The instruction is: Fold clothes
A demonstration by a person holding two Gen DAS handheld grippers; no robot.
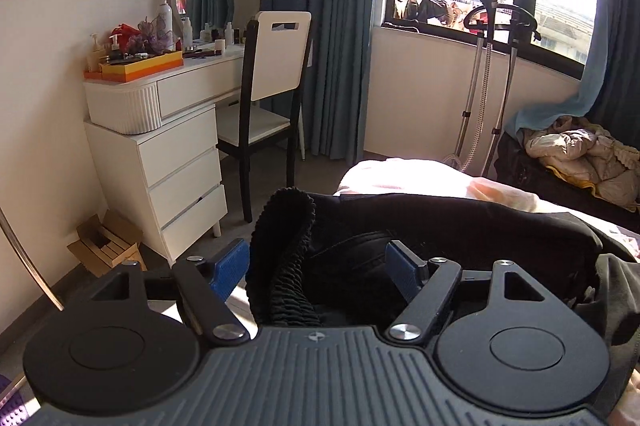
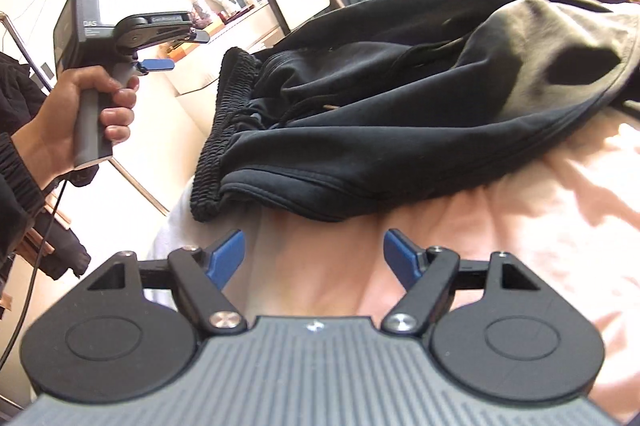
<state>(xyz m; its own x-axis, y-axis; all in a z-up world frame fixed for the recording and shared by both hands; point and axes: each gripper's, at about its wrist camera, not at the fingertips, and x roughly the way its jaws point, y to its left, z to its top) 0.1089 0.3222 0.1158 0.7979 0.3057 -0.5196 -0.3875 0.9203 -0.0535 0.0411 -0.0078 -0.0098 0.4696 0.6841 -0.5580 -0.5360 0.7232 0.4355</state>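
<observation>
A black garment (image 2: pixel 380 105) with a ribbed elastic band (image 2: pixel 224 129) lies bunched on the pink bed sheet (image 2: pixel 520 226). In the right wrist view my right gripper (image 2: pixel 314 258) is open over bare sheet, just short of the garment's near hem, with nothing between its blue pads. A hand holds my left gripper (image 2: pixel 182 50) at the left, off the bed edge and apart from the band. In the left wrist view the left gripper (image 1: pixel 316 266) is open; the ribbed band (image 1: pixel 280 258) rises between its pads (image 1: pixel 230 268) without being pressed.
A white dresser (image 1: pixel 160 145) cluttered with bottles and a white-backed chair (image 1: pixel 272 85) stand left of the bed. A garment steamer stand (image 1: pixel 492 73) is by the window. Puffy jackets (image 1: pixel 580 161) are piled at the far right. A cardboard box (image 1: pixel 108 246) sits on the floor.
</observation>
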